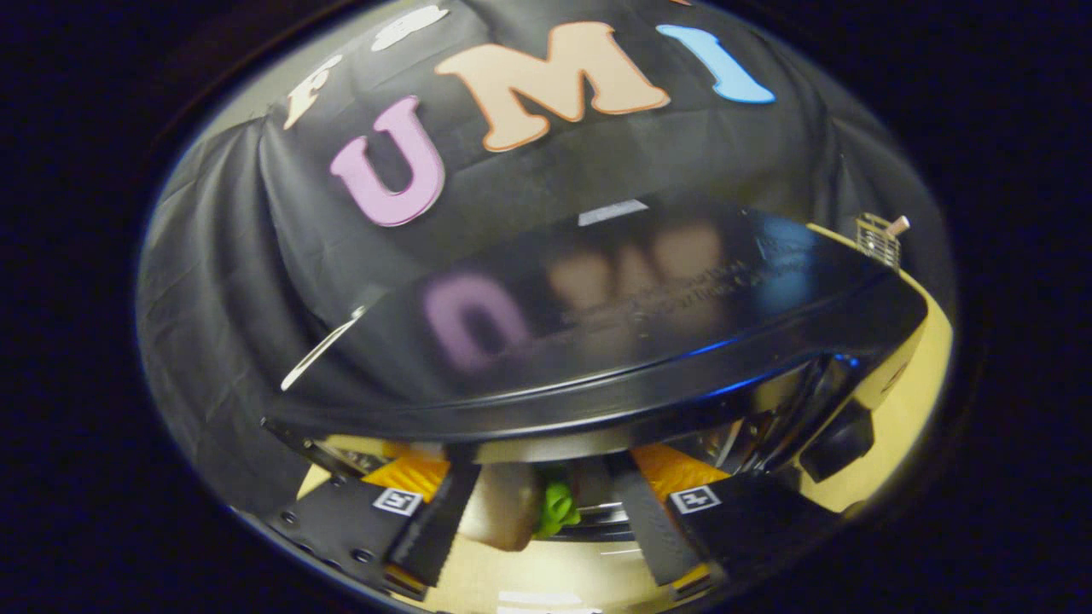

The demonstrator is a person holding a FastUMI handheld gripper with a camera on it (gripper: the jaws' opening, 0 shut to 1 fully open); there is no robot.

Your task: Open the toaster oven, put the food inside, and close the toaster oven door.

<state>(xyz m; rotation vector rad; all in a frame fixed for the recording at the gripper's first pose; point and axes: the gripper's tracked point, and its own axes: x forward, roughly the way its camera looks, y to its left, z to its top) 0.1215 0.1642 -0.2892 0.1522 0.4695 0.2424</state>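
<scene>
Gripper (542, 520): 2 fingers spread apart, nothing pressed between them. A square marker tag sits on each finger base.

Item 1, food (520, 507): a tan, rounded piece with a bright green part at its right side. It lies between the 2 fingers, just ahead of them, nearer the left finger. Whether either finger touches it cannot be told. It appears to rest at the lip of the oven's opening, on or against a dark tray edge (597, 522); the view is too tight to say whether it is fully inside.

Item 2, toaster oven (597, 341): dark body with a glossy flat top that mirrors the wall behind it. Its front rim curves across just above the fingers, with a shiny metal strip beneath. The fingers and the food sit below that rim, at the mouth of the oven. A dark knob (840, 439) shows on the oven's right front, beyond the right finger.

Item 3, table (904, 418): pale yellow surface, seen under the fingers and to the oven's right.

Item 4, small wire basket (879, 239): stands well beyond the oven on the right; contents too small to tell.
</scene>
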